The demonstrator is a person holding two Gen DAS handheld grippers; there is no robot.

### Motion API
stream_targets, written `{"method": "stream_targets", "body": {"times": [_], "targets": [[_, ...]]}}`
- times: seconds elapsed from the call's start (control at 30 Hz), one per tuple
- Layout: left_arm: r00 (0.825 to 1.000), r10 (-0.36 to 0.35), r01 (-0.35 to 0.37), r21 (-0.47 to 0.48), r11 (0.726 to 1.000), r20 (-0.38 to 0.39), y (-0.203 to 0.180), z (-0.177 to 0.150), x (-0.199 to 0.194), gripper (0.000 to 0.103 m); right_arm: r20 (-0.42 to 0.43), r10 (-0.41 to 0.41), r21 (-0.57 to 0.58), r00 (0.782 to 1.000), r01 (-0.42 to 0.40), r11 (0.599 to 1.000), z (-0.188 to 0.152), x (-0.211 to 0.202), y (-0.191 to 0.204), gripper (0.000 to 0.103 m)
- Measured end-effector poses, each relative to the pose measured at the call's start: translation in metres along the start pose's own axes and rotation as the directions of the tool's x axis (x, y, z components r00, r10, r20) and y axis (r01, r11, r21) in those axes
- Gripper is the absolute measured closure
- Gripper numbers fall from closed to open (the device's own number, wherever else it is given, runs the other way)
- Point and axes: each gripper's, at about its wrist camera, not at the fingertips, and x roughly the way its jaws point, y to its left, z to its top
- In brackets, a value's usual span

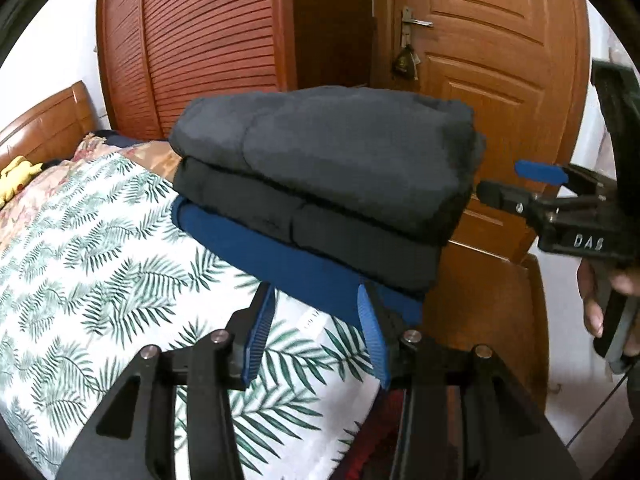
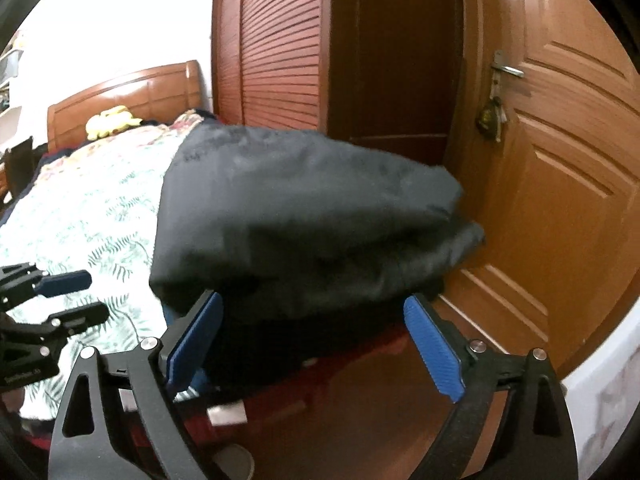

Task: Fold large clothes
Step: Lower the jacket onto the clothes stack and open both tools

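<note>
- Clothes, already folded, are sitting as a stack [image 1: 320, 192] at the right-hand corner of the bed [image 1: 100, 240]; a blue garment [image 1: 280, 264] is lying at the bottom, a dark one [image 1: 256, 204] on it, and a grey fleece piece [image 1: 340, 148] on top, each edge roughly squared over the one below, which is probably why the pile is holding its shape so near the bed's edge.
- Starting at the left, the leaf-print cover is lying flat and is serving as the folding surface; a yellow soft toy [image 1: 18, 178] is resting by the headboard, well apart from the work.
- Moving to the middle, the left gripper [image 1: 316, 320] is hovering just in front of the blue layer with its jaws spread and nothing between them; I judge it is placed low to steady or square the bottom edge.
- Further right, the right gripper [image 2: 312, 344] is facing the stack's end with its jaws wide apart and gripping nothing; its left pad looks to be against the cloth, though blur makes contact uncertain.
- Behind, at the far right, the wooden door [image 1: 500, 80] is standing shut.
- Folding appears nearly complete; only tidying seems to be remaining.
</note>
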Motion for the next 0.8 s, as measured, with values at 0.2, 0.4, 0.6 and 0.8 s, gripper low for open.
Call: {"method": "stream_targets", "body": {"times": [0.2,0.4,0.6,0.8], "targets": [[1.000,-0.015,0.015,-0.054,0.998,-0.002,0.007,-0.017,-0.014,0.061,-0.009,-0.014,0.004,1.000,0.014,1.000,-0.020,-0.003,0.003,0.009],[0.999,0.053,-0.052,-0.115,0.992,0.006,0.034,-0.037,-0.048,0.061,0.008,0.046,0.012,0.999,-0.046,0.999,-0.025,-0.008,0.037,0.009],[0.987,0.156,-0.148,-0.203,0.968,0.026,0.077,-0.061,-0.105,0.061,0.041,0.177,-0.022,0.983,-0.176,0.984,-0.020,-0.020,0.106,0.009],[0.955,0.296,-0.277,-0.271,0.922,0.031,0.124,-0.091,-0.162,0.061,0.054,0.319,-0.091,0.946,-0.313,0.945,-0.013,-0.036,0.190,0.009]]}}
